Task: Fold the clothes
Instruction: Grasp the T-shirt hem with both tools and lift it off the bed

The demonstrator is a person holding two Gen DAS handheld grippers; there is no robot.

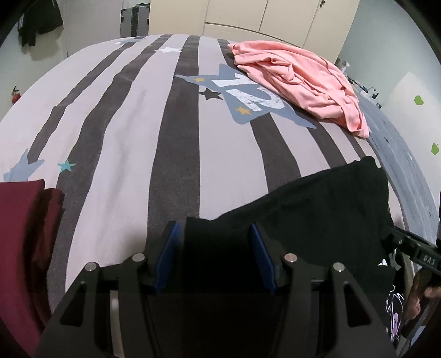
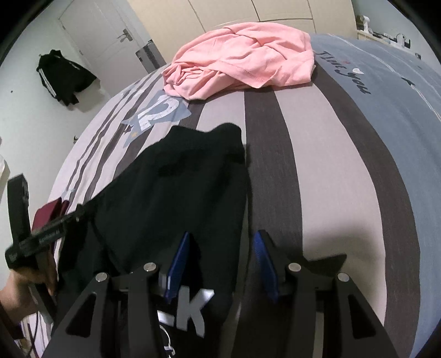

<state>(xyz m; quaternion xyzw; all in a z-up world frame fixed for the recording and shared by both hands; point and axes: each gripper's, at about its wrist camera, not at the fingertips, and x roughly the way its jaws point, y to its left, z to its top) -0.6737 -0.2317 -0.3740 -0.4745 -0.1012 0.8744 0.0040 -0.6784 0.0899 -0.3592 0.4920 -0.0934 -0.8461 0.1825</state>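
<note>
A black garment point(image 1: 317, 203) lies partly folded on the striped bed near its front edge; it also shows in the right wrist view point(image 2: 176, 192), with white lettering point(image 2: 193, 305) at its near end. My left gripper point(image 1: 216, 231) is open, its blue pads either side of the garment's left corner. My right gripper point(image 2: 222, 239) is open over the garment's right edge, cloth between the pads. A crumpled pink garment point(image 1: 300, 79) lies farther back on the bed; it also shows in the right wrist view point(image 2: 239, 60).
A folded maroon garment point(image 1: 24, 228) lies at the bed's front left. The striped bedspread point(image 1: 132, 132) covers the bed. A black jacket point(image 2: 63, 77) hangs on the wall by a door. Wardrobes point(image 1: 261, 16) stand behind the bed.
</note>
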